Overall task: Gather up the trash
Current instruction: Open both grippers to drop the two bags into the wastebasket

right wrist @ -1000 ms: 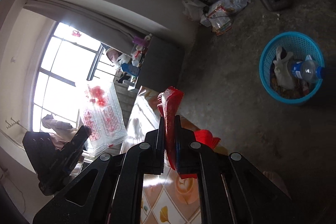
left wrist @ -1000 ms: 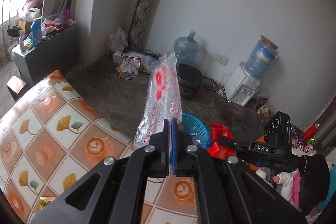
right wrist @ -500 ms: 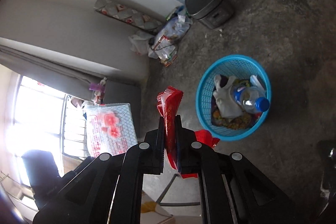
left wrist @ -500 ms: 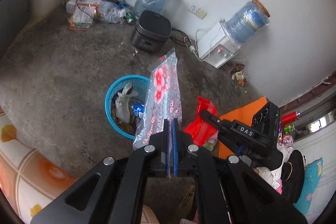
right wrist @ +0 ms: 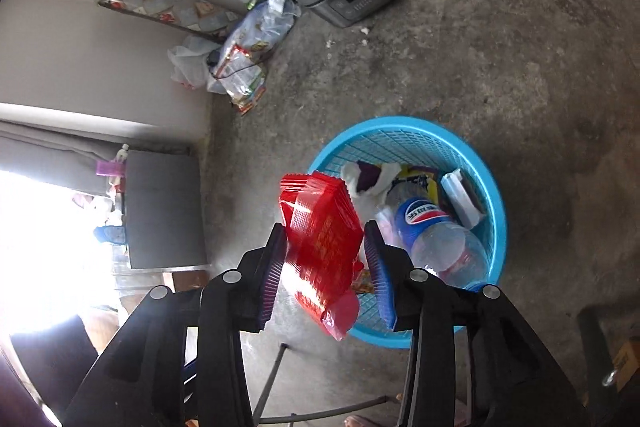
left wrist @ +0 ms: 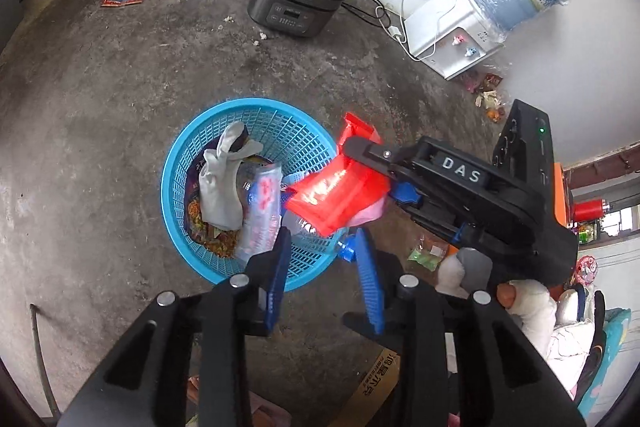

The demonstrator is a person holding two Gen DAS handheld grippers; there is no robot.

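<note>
Left wrist view: the left gripper (left wrist: 322,263) hangs above the blue basket (left wrist: 176,163), fingers spread wide and empty; the clear flower-print bag (left wrist: 262,211) lies inside the basket, long axis pointing away from the fingers. Half a second ago those fingers were pinched on it.

Right wrist view: the right gripper (right wrist: 326,261) has its fingers apart, the red wrapper (right wrist: 324,247) loose between them, over the basket's near-left rim (right wrist: 320,159). Earlier it was clamped. It looks likely to land close to the rim.
</note>
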